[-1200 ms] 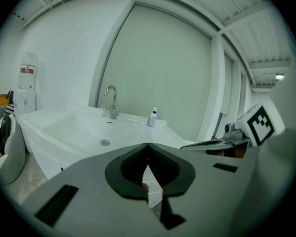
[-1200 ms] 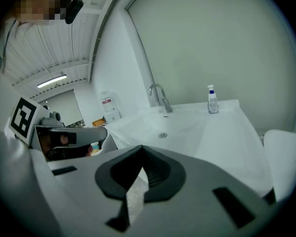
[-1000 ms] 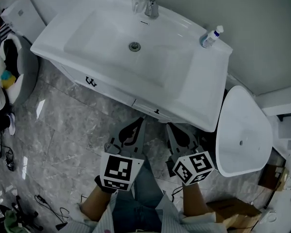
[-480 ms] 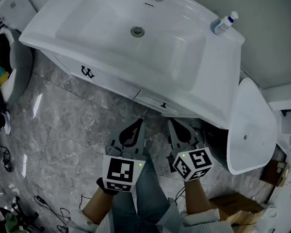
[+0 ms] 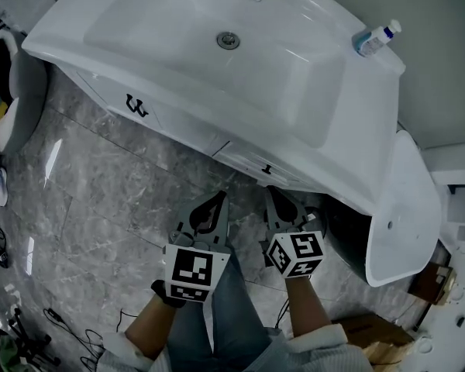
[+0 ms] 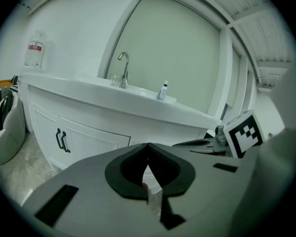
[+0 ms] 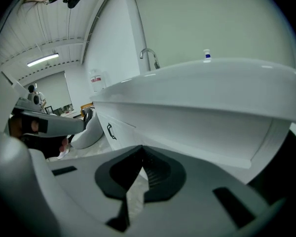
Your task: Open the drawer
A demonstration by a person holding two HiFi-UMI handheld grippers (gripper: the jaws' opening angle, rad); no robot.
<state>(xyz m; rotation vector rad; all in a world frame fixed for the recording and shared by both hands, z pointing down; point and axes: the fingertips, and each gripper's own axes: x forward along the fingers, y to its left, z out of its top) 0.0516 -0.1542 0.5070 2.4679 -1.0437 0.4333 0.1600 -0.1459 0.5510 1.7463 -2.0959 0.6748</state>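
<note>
Nearest the viewer, low over the grey floor [image 5: 101,184], two hand-held grippers hover side by side in front of a white vanity [image 5: 186,134]. The left gripper [image 5: 215,198] has its jaws together, tips meeting, with nothing between them. The right gripper [image 5: 273,192] is closed and empty as well. Neither touches the vanity.

Just beyond the right gripper, under the right half of the basin [image 5: 178,29], sits the drawer [image 5: 244,157], fully closed, with a small dark handle [image 5: 267,169]. Two doors [image 5: 112,95] lie further left. A bottle [image 5: 376,39] stands at the far right corner.

This looks like the approach step, with the drawer not yet touched. The next move likely calls for one gripper, probably the right, to part its jaws, close on the handle and pull toward the near side.
</note>
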